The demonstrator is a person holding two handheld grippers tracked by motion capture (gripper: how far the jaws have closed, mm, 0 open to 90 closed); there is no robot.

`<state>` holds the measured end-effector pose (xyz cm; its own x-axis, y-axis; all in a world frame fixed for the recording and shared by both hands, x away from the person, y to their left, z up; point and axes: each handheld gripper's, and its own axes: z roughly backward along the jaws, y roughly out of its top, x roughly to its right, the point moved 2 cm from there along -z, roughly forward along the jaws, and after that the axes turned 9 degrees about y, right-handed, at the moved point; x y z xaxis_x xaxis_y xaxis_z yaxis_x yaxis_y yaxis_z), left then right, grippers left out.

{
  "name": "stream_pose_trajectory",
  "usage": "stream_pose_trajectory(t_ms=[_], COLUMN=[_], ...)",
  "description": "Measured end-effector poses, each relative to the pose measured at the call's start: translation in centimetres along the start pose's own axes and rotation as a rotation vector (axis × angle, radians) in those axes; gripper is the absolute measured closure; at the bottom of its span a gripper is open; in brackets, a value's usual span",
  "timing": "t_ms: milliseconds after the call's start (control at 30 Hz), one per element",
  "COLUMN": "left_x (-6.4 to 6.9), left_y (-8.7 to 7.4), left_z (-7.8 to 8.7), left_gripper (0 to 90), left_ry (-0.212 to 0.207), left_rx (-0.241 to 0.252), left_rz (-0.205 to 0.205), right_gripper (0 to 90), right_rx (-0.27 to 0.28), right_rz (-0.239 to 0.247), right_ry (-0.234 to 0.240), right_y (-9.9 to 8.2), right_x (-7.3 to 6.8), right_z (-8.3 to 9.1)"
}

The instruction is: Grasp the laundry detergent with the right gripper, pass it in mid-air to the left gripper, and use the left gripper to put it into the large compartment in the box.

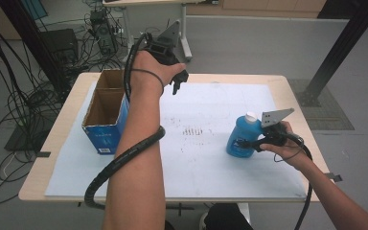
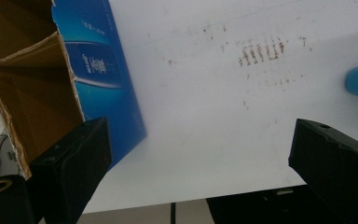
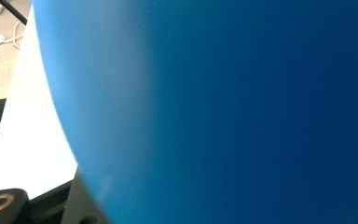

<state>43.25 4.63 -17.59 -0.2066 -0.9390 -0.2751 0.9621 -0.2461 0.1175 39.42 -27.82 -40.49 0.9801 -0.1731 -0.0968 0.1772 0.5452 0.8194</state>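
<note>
The right gripper (image 1: 249,142) is clenched on the blue bottle (image 1: 242,136), with its jaws pressed on the lower body of the bottle from the right side. The right hand (image 1: 287,146) holds this gripper level, low over the table, and the forearm comes in from the bottom right corner of the high view. The bottle stands upright on the white sheet (image 1: 206,158), its white cap (image 1: 251,116) just beside the grey plate on top of the gripper. In the right gripper view the blue wall of the bottle (image 3: 214,112) is very close in front of the camera. The left gripper (image 1: 179,82) is released; its two black jaws stand wide apart with nothing between them. The left hand (image 1: 151,69) holds it high above the far edge of the table, the wrist bent so that the jaws point down, and the forearm stretches straight up the picture from the bottom. Just to the left of this gripper, and below it, the open cardboard box (image 1: 106,112) with blue outside stands on the sheet; a brown wall divides it into two compartments, and the inside that I can see (image 2: 28,93) is bare brown cardboard. The bottle is well apart from the box, on the other side of the sheet.
</note>
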Motion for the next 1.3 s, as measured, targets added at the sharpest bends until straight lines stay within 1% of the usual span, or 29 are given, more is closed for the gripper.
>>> stream_pose_trajectory(t_ms=[100, 133, 167, 267, 300, 367, 400, 467, 567, 667, 733, 767, 833, 967, 1000, 1033, 1067, 1100, 1133, 1167, 1233, 1267, 1300], left_x=[0.0, -0.1, -0.1, -0.2, -0.2, -0.1, -0.1, -0.1, -0.1, -0.1, -0.1, -0.1, -0.1, -0.2, -0.1, -0.1, 0.0, 0.1, 0.1, 0.2, 0.1, 0.1, 0.0], left_y=[0.0, 0.0, 0.0, 0.0, 0.0, 0.0, 0.0, 0.0, 0.0, -0.1, -0.1, -0.1, -0.2, -0.2, -0.2, -0.2, -0.1, -0.1, -0.1, 0.0, 0.1, 0.1, 0.1], left_z=[0.0, 0.0, 0.0, 0.0, 0.0, -0.2, -0.2, -0.3, -0.2, 0.0, 0.2, 0.2, 0.4, 0.5, 0.5, 0.5, 0.6, 0.7, 0.7, 0.9, 1.2, 1.4, 1.5], left_gripper=[6.4, 6.4, 6.5, 6.4, 6.5, 6.4, 6.4, 6.4, 6.5, 6.5, 6.5, 6.5, 6.5, 6.4, 6.4, 6.3, 6.2, 6.3, 6.3, 6.3, 6.2, 6.2, 6.3], left_ry=[-0.002, -0.006, -0.008, -0.014, -0.016, -0.023, -0.025, -0.030, -0.031, -0.042, -0.040, -0.040, -0.035, -0.035, -0.032, -0.032, -0.030, -0.029, -0.029, -0.032, -0.033, -0.035, -0.035], left_rx=[0.002, 0.003, 0.004, 0.007, 0.009, 0.008, 0.007, 0.010, 0.012, 0.022, 0.030, 0.030, 0.031, 0.039, 0.040, 0.040, 0.040, 0.043, 0.043, 0.052, 0.058, 0.062, 0.065], left_rz=[-0.002, -0.001, 0.000, -0.007, -0.009, -0.016, -0.019, -0.026, -0.042, -0.057, -0.074, -0.074, -0.095, -0.115, -0.136, -0.136, -0.156, -0.168, -0.168, -0.186, -0.219, -0.229, -0.242], right_gripper=[44.2, 44.2, 44.2, 44.3, 44.3, 44.3, 44.3, 44.3, 44.3, 44.2, 44.2, 44.2, 44.3, 44.3, 44.3, 44.3, 44.2, 44.3, 44.3, 44.3, 44.3, 44.2, 44.2], right_rx=[0.000, 0.000, -0.001, -0.001, 0.000, -0.003, -0.003, -0.004, -0.010, -0.012, -0.013, -0.013, -0.015, -0.023, -0.031, -0.031, -0.038, -0.039, -0.039, -0.037, -0.037, -0.041, -0.047], right_rz=[-0.001, -0.010, -0.003, -0.004, -0.012, -0.006, -0.013, -0.005, -0.006, -0.014, -0.019, -0.019, -0.022, -0.029, -0.035, -0.035, -0.045, -0.049, -0.054, -0.062, -0.082, -0.095, -0.113], right_ry=[-0.003, -0.002, -0.005, -0.008, -0.007, -0.013, -0.015, -0.021, -0.028, -0.032, -0.032, -0.032, -0.036, -0.030, -0.026, -0.026, -0.021, -0.021, -0.022, -0.023, -0.023, -0.021, -0.022], right_y=[0.0, 0.0, 0.0, 0.0, 0.0, 0.0, 0.0, 0.0, 0.1, 0.1, 0.1, 0.1, 0.2, 0.2, 0.3, 0.3, 0.5, 0.5, 0.7, 0.8, 1.1, 1.3, 1.5], right_x=[0.0, -0.1, -0.1, -0.1, -0.1, -0.1, -0.2, -0.2, -0.4, -0.6, -0.6, -0.6, -0.5, -0.6, -0.7, -0.7, -0.8, -0.8, -0.9, -0.9, -0.9, -0.9, -1.0], right_z=[0.0, 0.0, 0.0, 0.0, 0.0, 0.0, 0.0, 0.0, 0.0, 0.0, 0.0, 0.0, 0.0, 0.1, 0.1, 0.1, 0.1, 0.1, 0.1, 0.2, 0.2, 0.3, 0.4])
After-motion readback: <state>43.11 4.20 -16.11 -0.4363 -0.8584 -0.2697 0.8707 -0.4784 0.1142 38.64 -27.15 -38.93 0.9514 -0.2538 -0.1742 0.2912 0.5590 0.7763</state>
